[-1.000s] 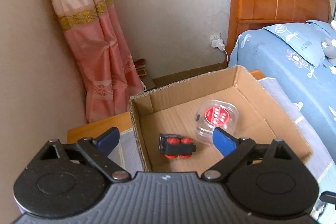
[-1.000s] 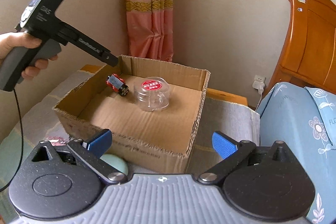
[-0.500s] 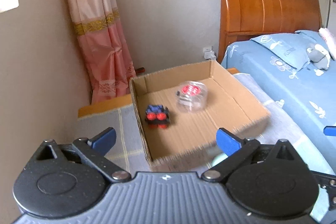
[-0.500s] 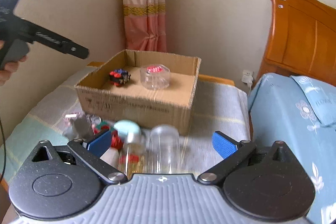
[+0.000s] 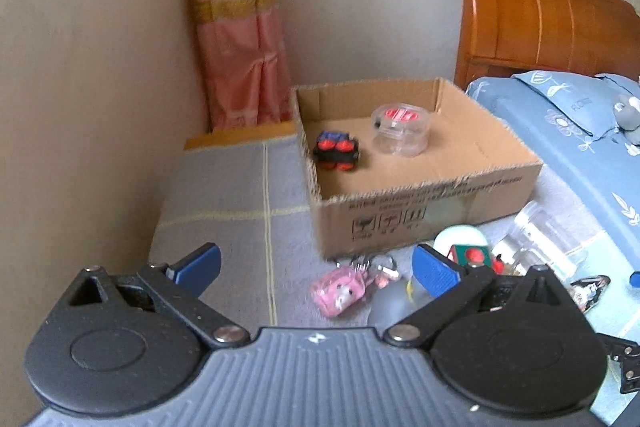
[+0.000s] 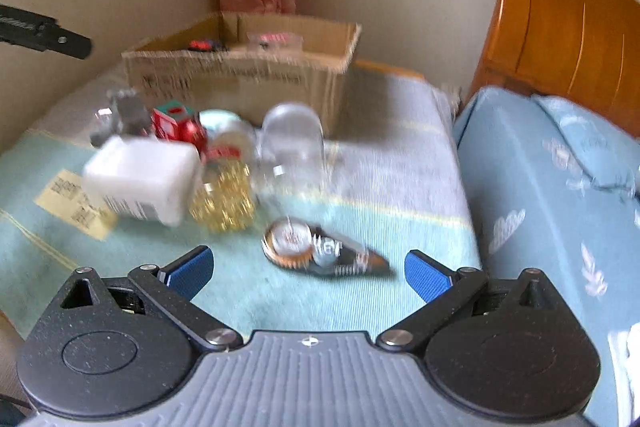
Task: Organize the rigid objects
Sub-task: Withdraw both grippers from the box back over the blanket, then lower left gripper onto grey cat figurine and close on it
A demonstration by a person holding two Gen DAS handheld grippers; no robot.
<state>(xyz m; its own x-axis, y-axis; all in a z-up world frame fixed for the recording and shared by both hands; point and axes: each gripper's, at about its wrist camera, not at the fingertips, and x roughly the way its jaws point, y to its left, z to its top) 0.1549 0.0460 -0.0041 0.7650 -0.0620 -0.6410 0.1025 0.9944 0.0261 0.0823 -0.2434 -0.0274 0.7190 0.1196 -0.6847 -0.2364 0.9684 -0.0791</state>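
left tool (image 5: 314,269): spread wide, held nothing | right tool (image 6: 308,269): spread wide, held nothing | cardboard box (image 5: 432,203): on worktop (image 5: 224,203), contained toy car (image 5: 336,151) beside clear tub (image 5: 402,127) | loose clutter in front of box: white bottle (image 6: 140,181), clear jar (image 6: 294,143), correction tape (image 6: 320,247) nearest right tool

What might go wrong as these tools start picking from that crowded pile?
The clear glass jar, gold glittery bottle and white plastic bottle sit packed together, so grabbing one could topple its neighbours. The open right tool hovers near the flat correction-tape dispenser, which may slip on the soft blanket.
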